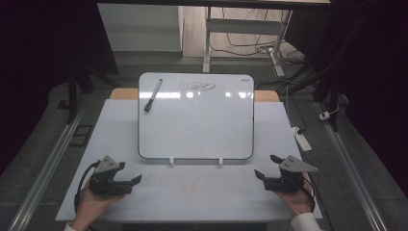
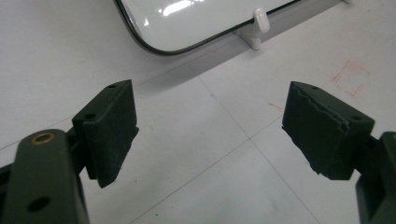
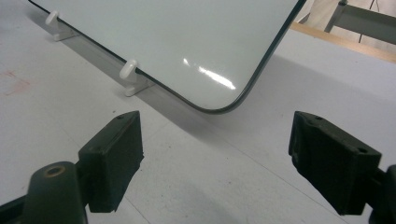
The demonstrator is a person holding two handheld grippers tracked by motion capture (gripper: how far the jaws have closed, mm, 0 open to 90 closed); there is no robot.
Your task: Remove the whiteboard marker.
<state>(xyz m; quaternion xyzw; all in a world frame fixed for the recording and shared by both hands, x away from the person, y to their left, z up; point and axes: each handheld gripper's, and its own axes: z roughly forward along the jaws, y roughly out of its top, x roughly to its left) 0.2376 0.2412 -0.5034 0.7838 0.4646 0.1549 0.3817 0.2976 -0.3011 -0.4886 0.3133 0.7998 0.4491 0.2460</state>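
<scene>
A white whiteboard point(image 1: 196, 118) leans on two small white feet point(image 1: 172, 161) in the middle of the table, with dark scribbled writing point(image 1: 196, 86) near its top edge. A black marker point(image 1: 153, 95) rests on its upper left part. My left gripper point(image 1: 134, 182) lies at the table's front left, open, nothing between its jaws. My right gripper point(image 1: 265, 166) sits at the front right, also open and empty. The board's lower left corner point(image 2: 159, 46) lies ahead of the left gripper point(image 2: 210, 135), and its lower right corner point(image 3: 224, 105) ahead of the right gripper point(image 3: 217, 156).
The pale grey table top point(image 1: 192, 192) carries a faint red square mark point(image 2: 350, 77) in front of the board. Past the far edge stand metal desk legs point(image 1: 208, 38) and loose cables point(image 1: 260, 48) on the floor. A white power strip point(image 1: 303, 139) lies right of the table.
</scene>
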